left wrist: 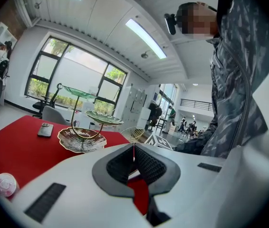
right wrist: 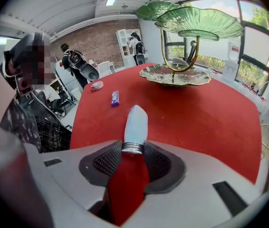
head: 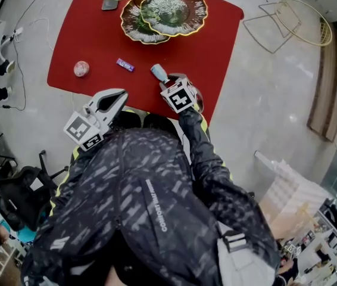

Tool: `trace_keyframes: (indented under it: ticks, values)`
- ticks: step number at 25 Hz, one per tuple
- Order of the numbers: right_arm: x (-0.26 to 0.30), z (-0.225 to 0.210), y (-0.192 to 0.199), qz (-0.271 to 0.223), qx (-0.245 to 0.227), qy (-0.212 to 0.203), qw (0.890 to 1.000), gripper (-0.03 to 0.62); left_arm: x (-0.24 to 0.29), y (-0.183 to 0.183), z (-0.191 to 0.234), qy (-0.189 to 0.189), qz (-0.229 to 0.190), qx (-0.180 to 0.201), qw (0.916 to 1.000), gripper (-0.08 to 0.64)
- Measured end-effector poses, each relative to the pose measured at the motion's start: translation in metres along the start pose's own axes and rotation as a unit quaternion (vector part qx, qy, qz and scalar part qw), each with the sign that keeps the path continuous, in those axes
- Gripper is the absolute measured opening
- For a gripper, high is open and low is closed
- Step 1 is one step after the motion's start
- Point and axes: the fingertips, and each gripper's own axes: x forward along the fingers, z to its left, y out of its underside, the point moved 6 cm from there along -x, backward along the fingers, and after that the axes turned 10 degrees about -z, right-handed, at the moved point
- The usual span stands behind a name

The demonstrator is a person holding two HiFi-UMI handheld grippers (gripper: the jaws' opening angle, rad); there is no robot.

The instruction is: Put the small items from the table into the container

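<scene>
Right gripper point(right wrist: 133, 148): we are clamping its 2 jaws on the bulb's silver collar, at the lower middle of the right gripper view.
Bulb point(right wrist: 136, 125): pale blue, tapering to a blunt tip, with a ribbed silver collar at its base. It is sticking out ahead of the jaws over the near part of the red table point(head: 97, 40), at the centre of the head view.
Left gripper point(left wrist: 134, 152): we are holding it with the jaws together and nothing between them, lower left of the right gripper in the head view.
Other items: a purple wrapper point(head: 125, 65) and a pink-white round piece point(head: 81, 68) are lying left of the bulb.
Container point(head: 134, 28): 3 leaf-shaped dishes on a gold stem are standing at the top of the head view.
</scene>
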Motion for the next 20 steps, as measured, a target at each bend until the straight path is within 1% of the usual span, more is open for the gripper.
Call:
trace_keyframes:
  ticks: [2,6,13,17,20]
  values:
    - [0.001,0.0,0.0,0.004,-0.004,0.001,1.0,0.147,-0.002,0.001,0.001,-0.007,-0.002,-0.002,1.0,0.012]
    - [0.002,0.001,0.0,0.001,0.008,-0.003,1.0,0.146,-0.003,0.0,0.002,-0.012,-0.007,-0.002,0.9999,0.012]
    - [-0.003,-0.001,-0.002,-0.011,0.031,0.006,0.999,0.144,0.004,-0.009,0.009,0.005,-0.009,0.008,0.9999,0.012]
    - [-0.011,0.0,-0.004,-0.018,0.044,0.011,0.999,0.144,0.007,-0.014,0.014,0.009,-0.015,0.009,0.9998,0.012]
    - [-0.016,-0.002,-0.008,-0.025,0.045,0.014,0.999,0.144,0.012,-0.013,0.016,0.011,-0.02,0.006,0.9997,0.012]
